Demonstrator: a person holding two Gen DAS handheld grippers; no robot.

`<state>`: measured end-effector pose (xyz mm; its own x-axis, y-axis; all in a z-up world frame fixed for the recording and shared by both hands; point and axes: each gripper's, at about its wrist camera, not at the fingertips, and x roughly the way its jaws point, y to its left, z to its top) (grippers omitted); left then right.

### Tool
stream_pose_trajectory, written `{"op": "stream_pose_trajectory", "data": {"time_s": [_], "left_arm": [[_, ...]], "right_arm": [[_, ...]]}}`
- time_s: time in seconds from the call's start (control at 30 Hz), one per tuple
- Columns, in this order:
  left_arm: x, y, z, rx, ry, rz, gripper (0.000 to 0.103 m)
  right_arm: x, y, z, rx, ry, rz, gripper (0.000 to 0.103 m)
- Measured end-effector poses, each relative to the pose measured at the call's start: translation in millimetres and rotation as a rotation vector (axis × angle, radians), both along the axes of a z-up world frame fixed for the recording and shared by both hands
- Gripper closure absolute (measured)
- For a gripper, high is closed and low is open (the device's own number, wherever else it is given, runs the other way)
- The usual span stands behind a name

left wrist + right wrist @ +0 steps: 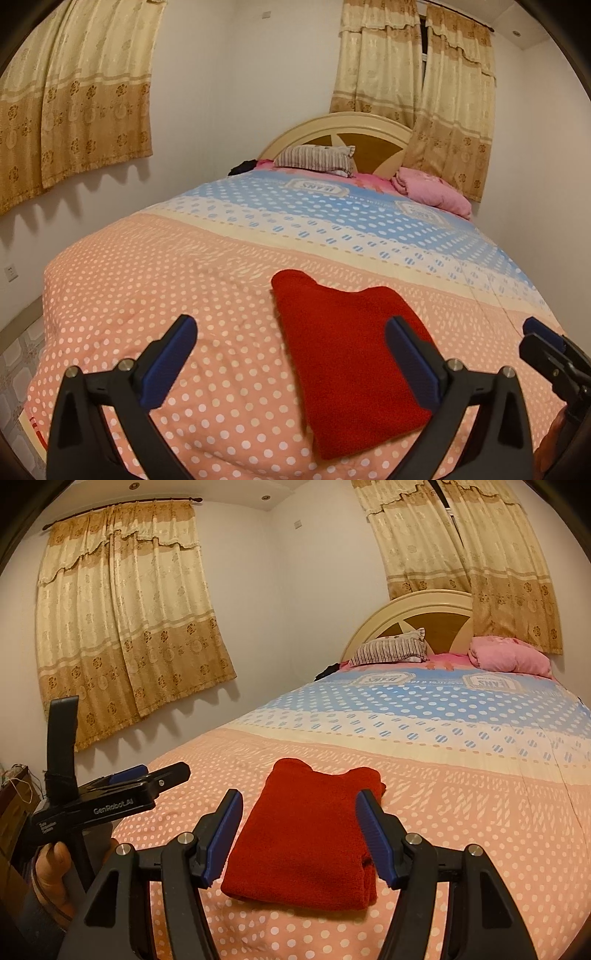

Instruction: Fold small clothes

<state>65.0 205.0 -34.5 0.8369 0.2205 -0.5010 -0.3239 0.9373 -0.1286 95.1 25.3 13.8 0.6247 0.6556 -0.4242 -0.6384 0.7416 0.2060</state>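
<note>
A bed (pixel 155 280) fills the room in front of me, its quilt dotted white on peach at the near end and blue toward the arched headboard (pixel 343 127). Patterned gold curtains (pixel 122 627) hang on the walls to either side. By the headboard lie a striped pillow (pixel 314 158) and a bundled pink blanket (pixel 432 190).

On the peach part of the quilt rests a red garment (pixel 306 838), folded into a thick flat rectangle, its layered edges showing at the near right corner.

My right hand-held gripper (pixel 297 840) hangs just short of the garment, jaws spread wide, the blue pads (pixel 373 834) flanking the cloth without touching it. My left hand-held gripper (pixel 291 365) is also spread, nothing between its pads; its right finger overlaps the garment's edge in that view, and I cannot tell whether it touches. My left hand (pixel 55 871) wraps the handle at the bed's near left corner.
</note>
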Motion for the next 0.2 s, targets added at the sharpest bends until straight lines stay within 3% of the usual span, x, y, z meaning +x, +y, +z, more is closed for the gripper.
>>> {"op": "stream_pose_trajectory", "data": {"time_s": [0.2], "left_arm": [[0.9, -2.1, -4.3, 0.022, 0.002, 0.002, 0.0]], "right_arm": [[2.0, -1.6, -4.8, -0.007, 0.013, 0.003, 0.038]]}}
